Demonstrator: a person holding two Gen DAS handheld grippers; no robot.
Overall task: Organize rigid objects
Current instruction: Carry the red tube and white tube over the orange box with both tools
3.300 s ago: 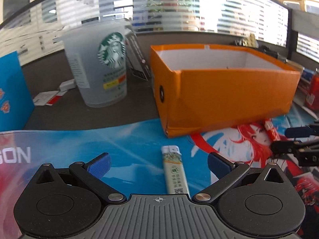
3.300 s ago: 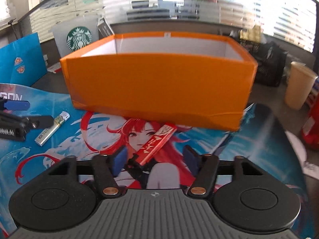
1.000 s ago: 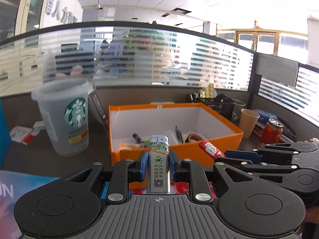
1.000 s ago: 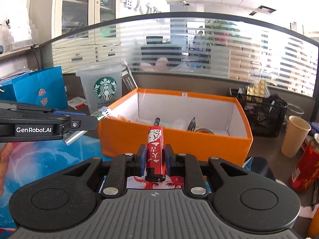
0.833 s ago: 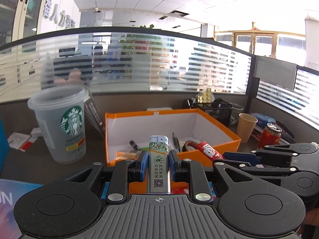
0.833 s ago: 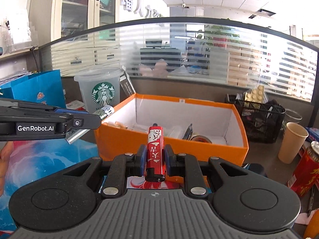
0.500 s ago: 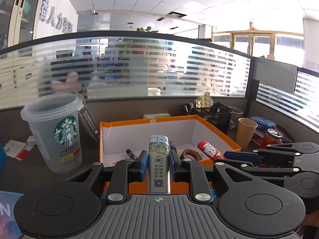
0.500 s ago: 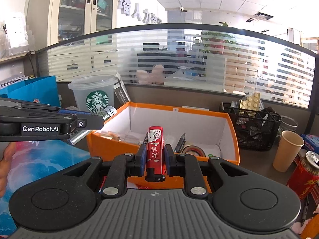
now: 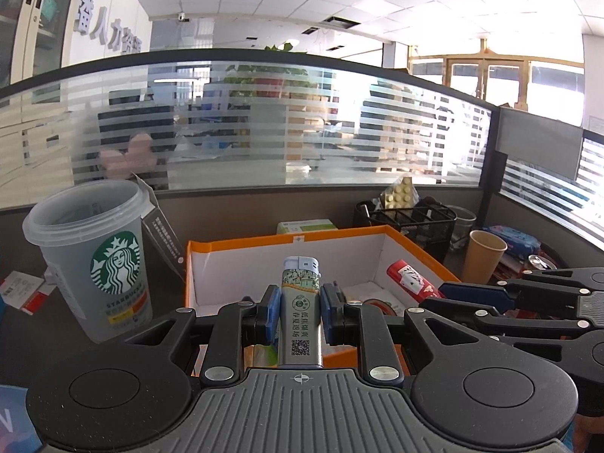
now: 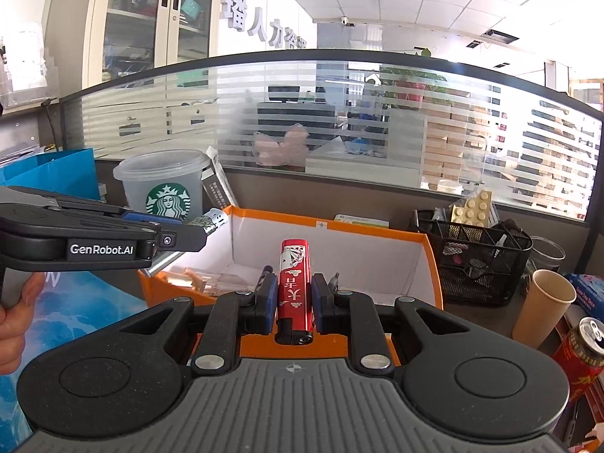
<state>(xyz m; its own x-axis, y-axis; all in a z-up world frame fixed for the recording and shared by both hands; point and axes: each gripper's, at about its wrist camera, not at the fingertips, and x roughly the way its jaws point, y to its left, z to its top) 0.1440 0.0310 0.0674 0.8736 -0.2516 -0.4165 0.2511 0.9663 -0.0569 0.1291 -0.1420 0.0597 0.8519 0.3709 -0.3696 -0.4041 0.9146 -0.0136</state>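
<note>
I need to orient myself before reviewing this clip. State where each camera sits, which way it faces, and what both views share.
Left wrist: on the left gripper, looking forward over its silver-green lighter into the orange box; the right gripper enters at right.
Right wrist: on the right gripper, looking forward over its red lighter; the left gripper and a hand show at left.
Shared: the box, both lighters, Starbucks cup, paper cup.

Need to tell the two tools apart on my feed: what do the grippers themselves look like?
Both look alike: black plastic bodies with ribbed grey tops, round black discs on both sides and silver pivot screws. The left gripper and right gripper have blue fingers. White "GenRobot.AI" lettering marks the left one's side.
</note>
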